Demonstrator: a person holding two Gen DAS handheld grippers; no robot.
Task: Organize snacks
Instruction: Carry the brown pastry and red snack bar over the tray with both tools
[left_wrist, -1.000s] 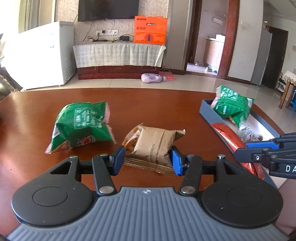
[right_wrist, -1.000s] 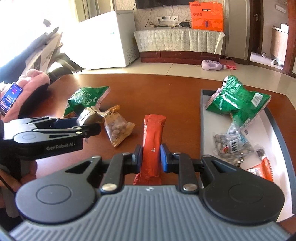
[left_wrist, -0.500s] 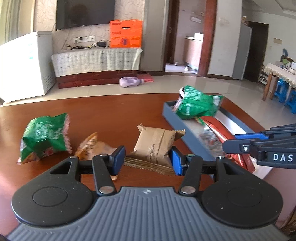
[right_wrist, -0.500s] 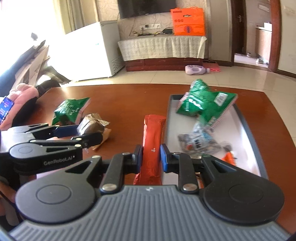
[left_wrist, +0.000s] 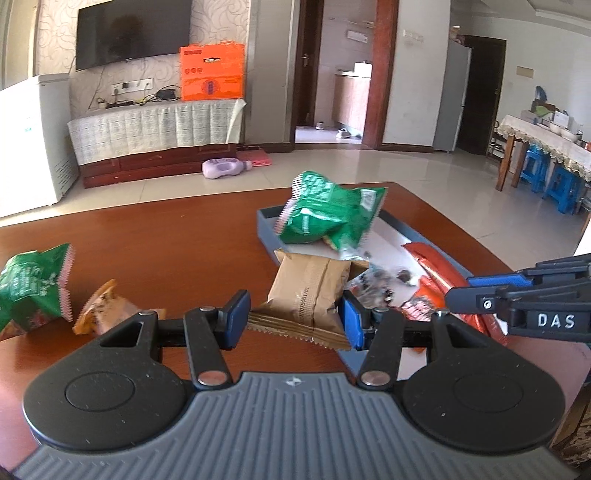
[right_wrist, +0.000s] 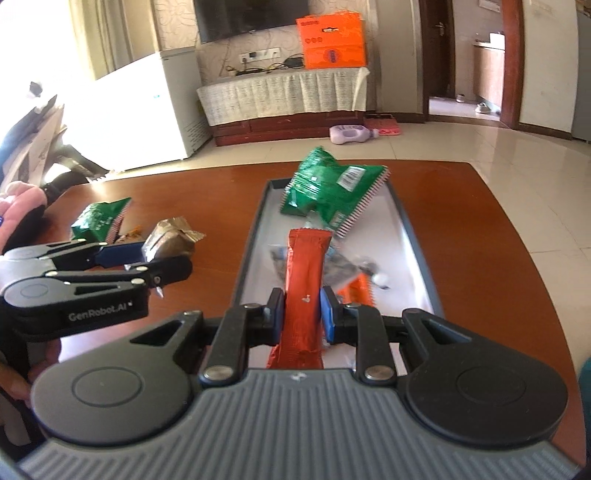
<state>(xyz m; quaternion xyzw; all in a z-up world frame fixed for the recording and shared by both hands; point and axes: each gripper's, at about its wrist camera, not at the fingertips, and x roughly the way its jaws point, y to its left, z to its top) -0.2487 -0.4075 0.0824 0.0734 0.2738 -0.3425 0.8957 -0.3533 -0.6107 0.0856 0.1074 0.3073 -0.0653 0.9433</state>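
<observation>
Left gripper (left_wrist: 293, 319) clamps the brown wrapped snack (left_wrist: 308, 293) across its width, seam up, so it drops flat. Right gripper (right_wrist: 302, 318) is clenched on the red bar (right_wrist: 304, 286), gripped low, long end pointing forward over the grey tray (right_wrist: 413, 236). Both snacks hang above the tray's near end. Green bag (right_wrist: 328, 190) fills the far end, so near side looks like the free spot. Two packets (left_wrist: 33, 286) wait on the table (left_wrist: 166, 243).

Brown packet (left_wrist: 314, 291), red bar (right_wrist: 304, 291) held over grey tray (right_wrist: 255, 236).
</observation>
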